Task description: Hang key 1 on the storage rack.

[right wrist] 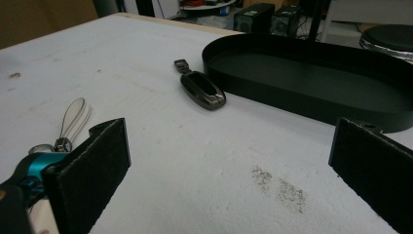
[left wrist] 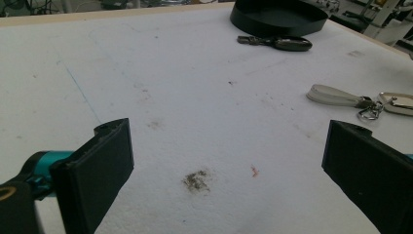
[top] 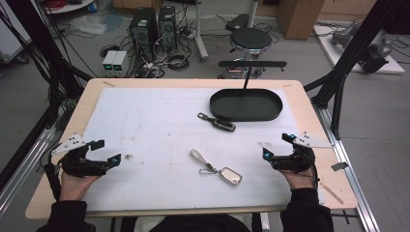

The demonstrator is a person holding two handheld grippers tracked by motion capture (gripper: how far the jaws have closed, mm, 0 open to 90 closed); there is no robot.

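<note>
Nothing is done yet: both grippers, left (top: 107,153) and right (top: 277,145), stand wide open, while fob (top: 216,122) and keyring (top: 216,167) lie outside the tray (top: 245,105) at 12 o'clock.

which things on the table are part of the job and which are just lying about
Part of the job: dark key fob, key ring with pale strap, black oval tray, left gripper, right gripper, both open.
Lying about: stool, computer towers, floor cables.

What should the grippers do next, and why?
Probably move the right gripper forward to the dark key fob. Both grippers are open and hold nothing, and the fob lies on the table just beside the black tray, which is empty.
</note>
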